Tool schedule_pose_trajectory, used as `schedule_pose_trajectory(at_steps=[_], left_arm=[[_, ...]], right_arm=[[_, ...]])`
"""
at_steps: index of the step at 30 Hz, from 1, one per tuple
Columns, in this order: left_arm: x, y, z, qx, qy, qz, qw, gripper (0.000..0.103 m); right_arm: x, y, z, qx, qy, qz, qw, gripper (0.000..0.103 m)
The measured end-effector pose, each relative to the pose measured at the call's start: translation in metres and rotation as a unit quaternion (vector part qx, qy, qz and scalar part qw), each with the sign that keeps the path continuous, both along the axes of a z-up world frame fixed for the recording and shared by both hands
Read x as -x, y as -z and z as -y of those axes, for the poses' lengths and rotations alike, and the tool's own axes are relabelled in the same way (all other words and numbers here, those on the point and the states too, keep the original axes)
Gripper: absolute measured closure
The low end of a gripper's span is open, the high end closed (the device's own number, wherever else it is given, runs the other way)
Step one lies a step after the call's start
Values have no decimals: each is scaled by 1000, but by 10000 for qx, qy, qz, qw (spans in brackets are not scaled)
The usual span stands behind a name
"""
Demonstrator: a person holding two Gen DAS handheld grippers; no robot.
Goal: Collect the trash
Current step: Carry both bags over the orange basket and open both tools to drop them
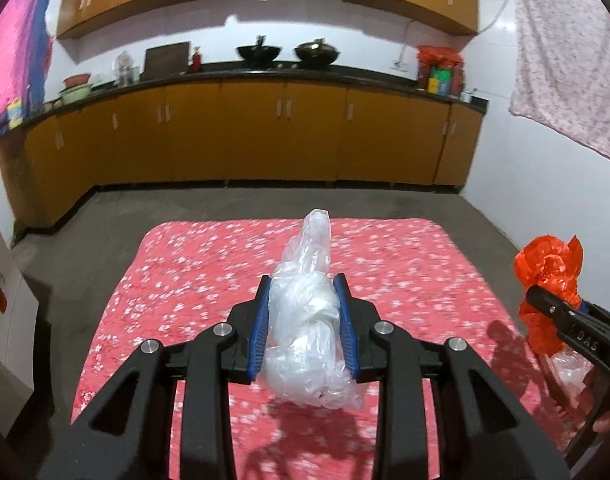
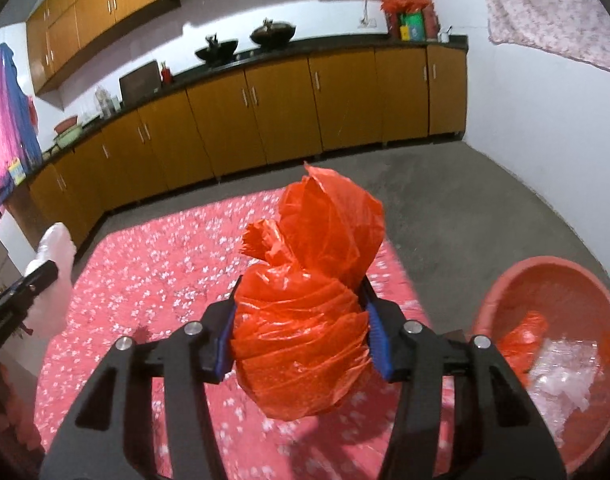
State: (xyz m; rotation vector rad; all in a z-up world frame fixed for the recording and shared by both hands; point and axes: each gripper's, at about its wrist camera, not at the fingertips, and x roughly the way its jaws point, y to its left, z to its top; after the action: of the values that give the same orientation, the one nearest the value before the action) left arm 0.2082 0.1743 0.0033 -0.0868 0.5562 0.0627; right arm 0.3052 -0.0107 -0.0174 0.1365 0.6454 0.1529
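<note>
The clear bag (image 1: 305, 320) was thin, crinkled plastic film with a soft sheen. The red bag (image 2: 305, 320) was the same kind of film, glossy and creased. The cloth (image 1: 209, 272) looked like matt printed fabric. The basin (image 2: 501, 292) was smooth plastic, dully shiny. The left gripper (image 1: 305, 322) had matt black plastic arms, ribbed blue pads (image 1: 261, 332) and bright metal pins. The floor (image 1: 425, 204) was rough and matt; the cabinets (image 1: 265, 132) had a smooth, slightly glossy wood-coloured face.
</note>
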Motion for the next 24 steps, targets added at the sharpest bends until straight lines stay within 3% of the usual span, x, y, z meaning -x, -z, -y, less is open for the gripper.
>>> schedule_pose_trajectory(at_steps=[9, 24], left_arm=[[8, -16, 69, -7, 679, 136, 9976, 72], [-2, -11, 183, 198, 1842, 42, 9827, 72]], right_arm=[[43, -26, 66, -123, 422, 277, 9987, 51], [78, -15, 175, 12, 1332, 285, 9907, 51]])
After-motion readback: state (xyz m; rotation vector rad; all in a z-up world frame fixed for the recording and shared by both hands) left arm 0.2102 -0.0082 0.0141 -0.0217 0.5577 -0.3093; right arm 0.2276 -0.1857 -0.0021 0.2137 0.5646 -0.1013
